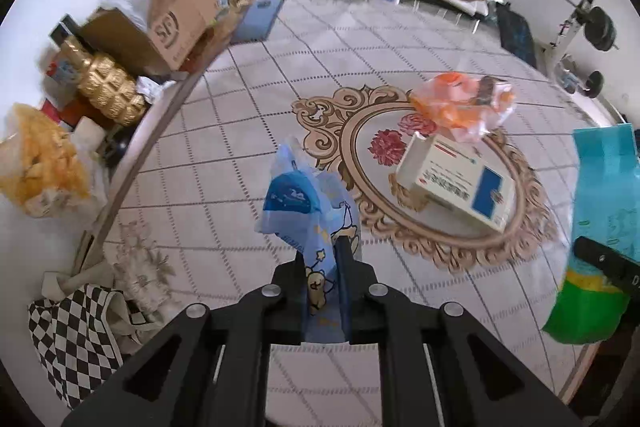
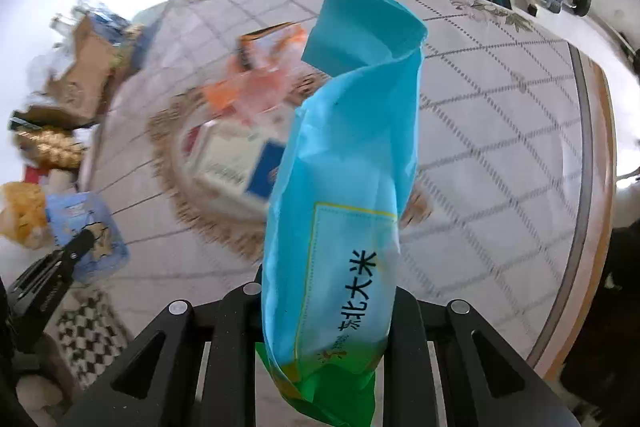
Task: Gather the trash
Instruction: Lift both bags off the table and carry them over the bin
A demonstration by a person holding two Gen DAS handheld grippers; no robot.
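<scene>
Two wrappers hang above the counter: the left hand-held gripper pinches a blue cartoon wrapper, the right hand-held gripper clamps a turquoise rice bag.

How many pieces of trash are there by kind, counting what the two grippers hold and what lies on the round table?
Plastic bags or wrappers: 3, namely the blue cartoon wrapper in the left gripper, the turquoise rice bag in the right gripper, and the orange wrapper on the table.
Cardboard boxes: 1, the white and blue box.
Total: 4
</scene>
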